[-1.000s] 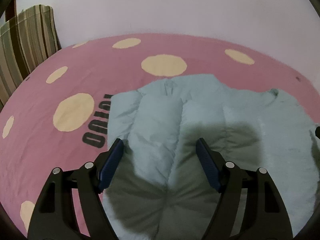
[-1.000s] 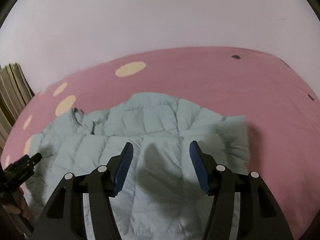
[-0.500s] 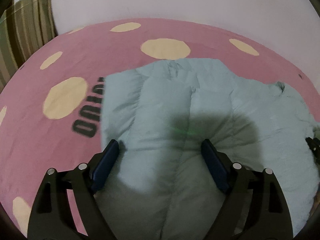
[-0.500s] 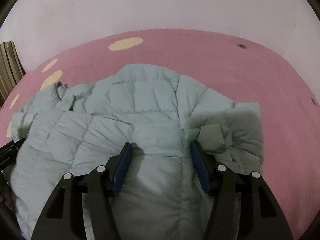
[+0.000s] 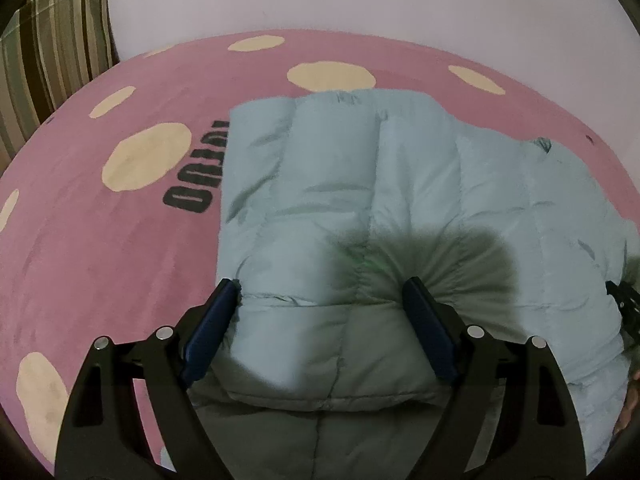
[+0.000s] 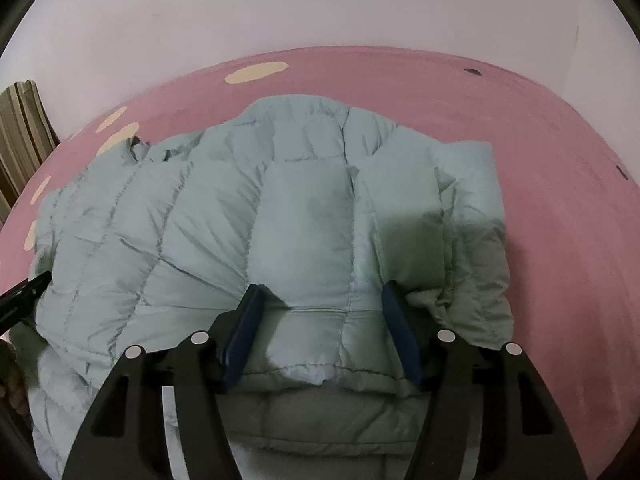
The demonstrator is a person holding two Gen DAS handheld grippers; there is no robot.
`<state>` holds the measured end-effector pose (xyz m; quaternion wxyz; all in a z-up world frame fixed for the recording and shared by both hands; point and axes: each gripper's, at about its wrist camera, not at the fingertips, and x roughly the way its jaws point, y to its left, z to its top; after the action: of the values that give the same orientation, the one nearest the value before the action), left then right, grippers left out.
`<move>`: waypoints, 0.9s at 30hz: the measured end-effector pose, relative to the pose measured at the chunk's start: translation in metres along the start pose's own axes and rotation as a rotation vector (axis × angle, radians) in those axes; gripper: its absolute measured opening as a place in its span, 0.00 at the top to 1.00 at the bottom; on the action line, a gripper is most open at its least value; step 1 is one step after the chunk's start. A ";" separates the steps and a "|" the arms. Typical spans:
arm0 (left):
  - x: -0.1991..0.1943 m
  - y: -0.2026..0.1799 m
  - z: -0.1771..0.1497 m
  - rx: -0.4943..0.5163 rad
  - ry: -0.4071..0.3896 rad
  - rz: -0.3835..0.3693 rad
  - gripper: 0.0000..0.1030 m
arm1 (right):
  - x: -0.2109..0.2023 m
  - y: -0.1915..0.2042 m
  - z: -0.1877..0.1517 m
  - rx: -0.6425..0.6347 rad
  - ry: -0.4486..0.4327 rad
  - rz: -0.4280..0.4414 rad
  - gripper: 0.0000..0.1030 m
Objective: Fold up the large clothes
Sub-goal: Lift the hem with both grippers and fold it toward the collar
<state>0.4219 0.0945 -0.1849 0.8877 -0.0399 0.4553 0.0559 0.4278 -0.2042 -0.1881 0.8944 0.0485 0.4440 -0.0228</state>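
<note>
Straddling puffy jacket point(image 5: 360, 184) hem, left gripper point(image 5: 320, 292) and right gripper point(image 6: 322, 296) gaping apart; looking light, squashy, slippery, needing pinching at hem edge.

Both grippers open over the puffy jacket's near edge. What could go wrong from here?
1. The jacket is thick and quilted; the open left gripper and right gripper straddle a bulky fold, so closing may catch only the top layer or slip off.
2. The bunched section on the right side is already rumpled; folding over it would likely trap a lump.
3. Uneven lift between the two sides could skew the fold on the pink cover.
</note>
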 end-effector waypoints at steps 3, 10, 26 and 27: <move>0.006 0.002 -0.002 -0.010 0.005 -0.005 0.13 | 0.001 0.005 -0.001 -0.020 -0.008 -0.026 0.40; 0.006 0.000 -0.004 0.005 -0.008 0.013 0.12 | 0.003 0.008 -0.003 -0.029 -0.013 -0.038 0.40; -0.002 -0.002 -0.002 0.019 -0.011 0.036 0.13 | -0.014 0.002 0.000 -0.008 -0.039 -0.031 0.39; -0.005 -0.001 -0.001 0.018 -0.010 0.038 0.13 | -0.020 0.001 0.000 0.000 -0.042 -0.031 0.39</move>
<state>0.4182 0.0928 -0.1815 0.8891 -0.0229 0.4519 0.0687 0.4161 -0.2037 -0.1720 0.9030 0.0412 0.4259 -0.0377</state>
